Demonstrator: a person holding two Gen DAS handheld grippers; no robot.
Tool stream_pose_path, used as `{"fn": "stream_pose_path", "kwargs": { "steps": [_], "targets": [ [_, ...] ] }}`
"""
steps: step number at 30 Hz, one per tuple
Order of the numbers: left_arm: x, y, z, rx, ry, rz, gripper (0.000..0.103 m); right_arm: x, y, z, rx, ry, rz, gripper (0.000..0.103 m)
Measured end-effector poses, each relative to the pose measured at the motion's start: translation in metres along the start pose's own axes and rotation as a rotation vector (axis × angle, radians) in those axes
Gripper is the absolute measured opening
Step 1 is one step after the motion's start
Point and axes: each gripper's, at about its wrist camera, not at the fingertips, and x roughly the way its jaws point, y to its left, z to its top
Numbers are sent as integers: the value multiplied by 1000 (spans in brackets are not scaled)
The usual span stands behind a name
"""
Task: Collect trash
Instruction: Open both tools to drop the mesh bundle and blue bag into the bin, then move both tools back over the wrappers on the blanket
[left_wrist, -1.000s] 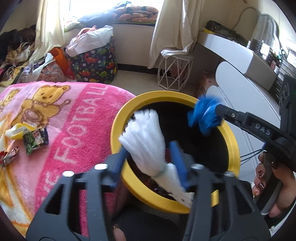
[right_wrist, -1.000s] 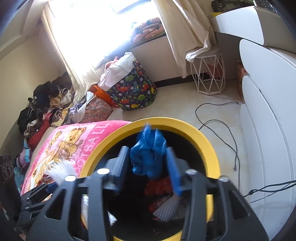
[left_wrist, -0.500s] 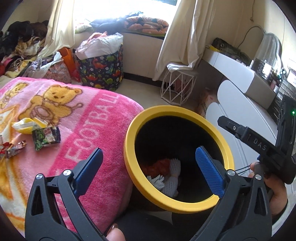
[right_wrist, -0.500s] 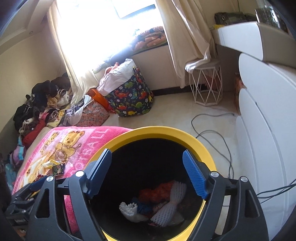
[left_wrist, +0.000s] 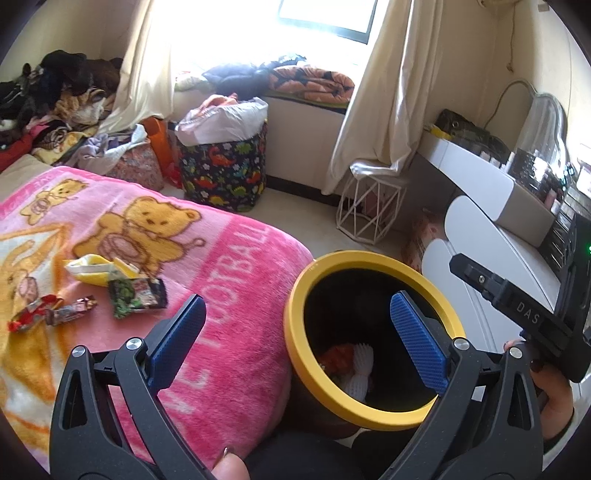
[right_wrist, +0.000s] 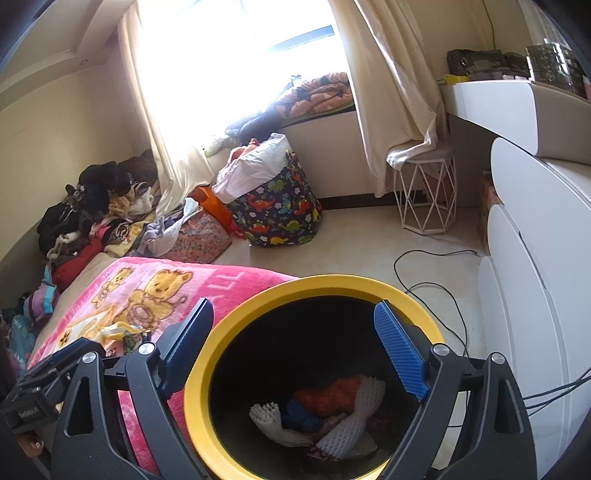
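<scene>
A black bin with a yellow rim (left_wrist: 295, 354) (right_wrist: 195, 376) stands beside the bed. Inside lie white foam netting (right_wrist: 354, 424), orange netting (right_wrist: 328, 397) and a blue scrap (right_wrist: 297, 415). My left gripper (left_wrist: 297, 341) is open and empty, straddling the bin's left rim. My right gripper (right_wrist: 295, 350) is open and empty above the bin's mouth; its body shows in the left wrist view (left_wrist: 517, 306). On the pink bear blanket (left_wrist: 229, 332) lie a yellow wrapper (left_wrist: 94, 267), a dark green packet (left_wrist: 136, 291) and a red-brown candy wrapper (left_wrist: 48, 312).
White rounded drawers (right_wrist: 532, 295) stand right of the bin, with black cables (right_wrist: 424, 273) on the floor. A dinosaur-print basket (left_wrist: 225, 173), a white wire stool (left_wrist: 369, 206) and piled clothes (left_wrist: 55, 99) sit under the window.
Both grippers opened: the left dropped the white foam netting and the right dropped the blue scrap into the bin. Both then drew back and up, the left shifting toward the bed.
</scene>
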Motion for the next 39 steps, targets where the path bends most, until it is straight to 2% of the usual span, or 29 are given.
{"fn": "stream_pose_path", "kwargs": {
  "steps": [20,39],
  "targets": [
    [-39,47,14,-68,-101,104,92,-14,59,3,-103,-38,78,86],
    [-62,104,18,-146,-153,207,92,-3,133,-8,-213,11,207,88]
  ]
}}
